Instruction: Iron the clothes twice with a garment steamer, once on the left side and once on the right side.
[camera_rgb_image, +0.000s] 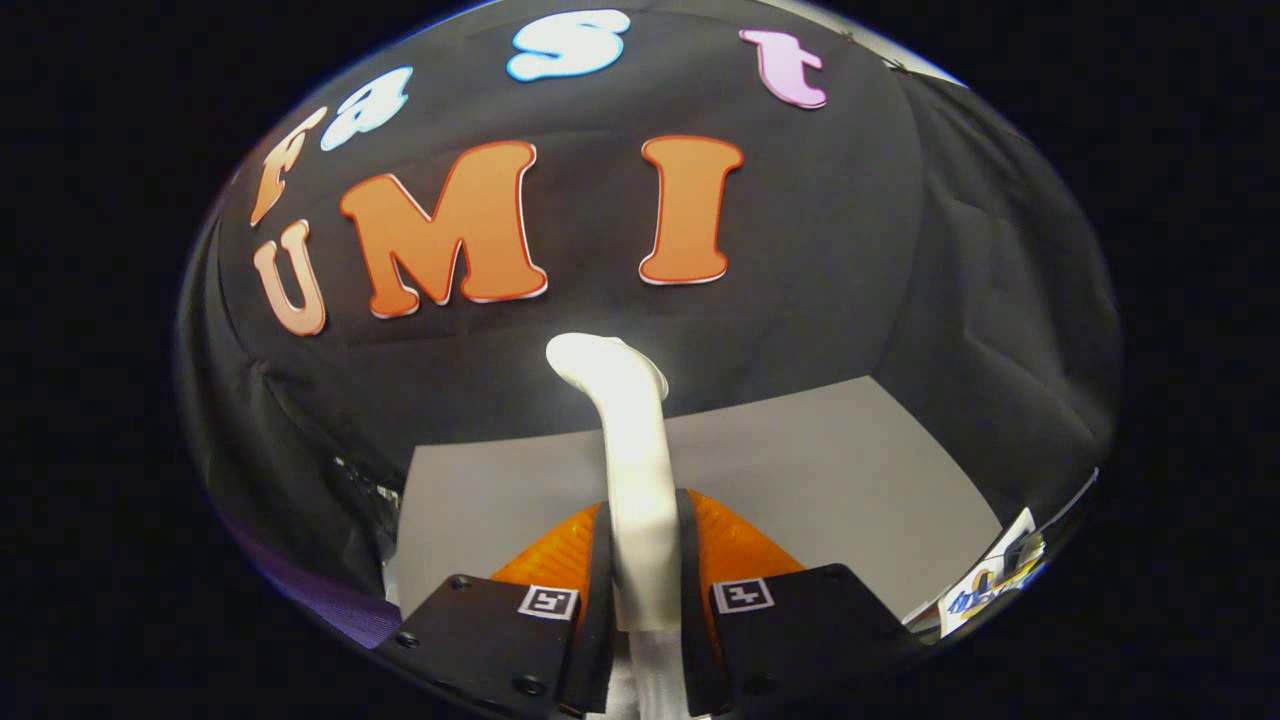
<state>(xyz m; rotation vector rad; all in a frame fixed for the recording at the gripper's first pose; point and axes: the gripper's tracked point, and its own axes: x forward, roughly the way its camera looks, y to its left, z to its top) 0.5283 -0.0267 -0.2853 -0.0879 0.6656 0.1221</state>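
A white garment steamer (625, 430) stands upright between my fingers, and my gripper (645, 520) is shut on its handle. Both fingers press on the handle from either side. Its curved head (600, 360) rises beyond the fingertips and bends to the left, held above a grey tabletop (830, 470). I see no garment here.
The grey tabletop stretches ahead below the steamer, with black cloth walls behind it and on both sides. A purple item (345, 605) lies low at the left beside the fingers. Some printed paper (995, 580) sits at the table's right corner.
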